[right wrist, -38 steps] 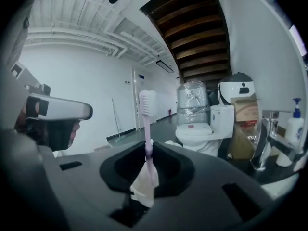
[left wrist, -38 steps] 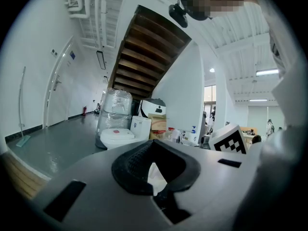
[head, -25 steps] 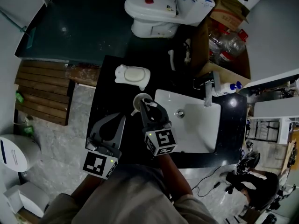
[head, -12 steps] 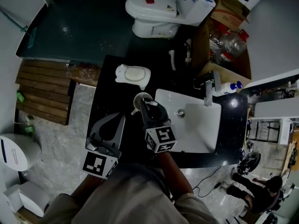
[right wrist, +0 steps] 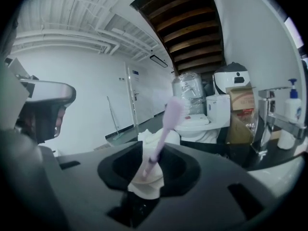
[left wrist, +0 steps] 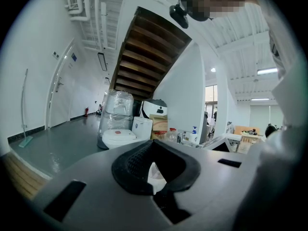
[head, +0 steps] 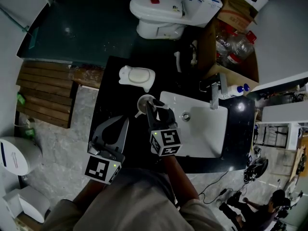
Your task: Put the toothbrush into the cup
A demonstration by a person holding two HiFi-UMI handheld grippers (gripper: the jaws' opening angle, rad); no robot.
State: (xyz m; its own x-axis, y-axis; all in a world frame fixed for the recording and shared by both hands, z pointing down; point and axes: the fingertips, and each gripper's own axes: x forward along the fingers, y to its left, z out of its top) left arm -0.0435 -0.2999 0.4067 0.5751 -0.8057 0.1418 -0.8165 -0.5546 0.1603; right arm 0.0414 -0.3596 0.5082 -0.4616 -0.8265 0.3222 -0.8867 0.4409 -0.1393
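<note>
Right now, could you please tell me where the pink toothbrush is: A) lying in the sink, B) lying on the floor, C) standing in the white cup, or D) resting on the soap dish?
C: the toothbrush stands with its lower end in the white cup, in front of the right gripper, whose jaws have just been opening and stand clear of it on either side.

Person holding a two-jaw gripper in each hand, side by side.
Left gripper (head: 124, 124) points nearly level, jaws slightly apart, empty. Right gripper (head: 158, 110) tilts down, jaws just opening, toothbrush (right wrist: 161, 138) standing loose between them.
</note>
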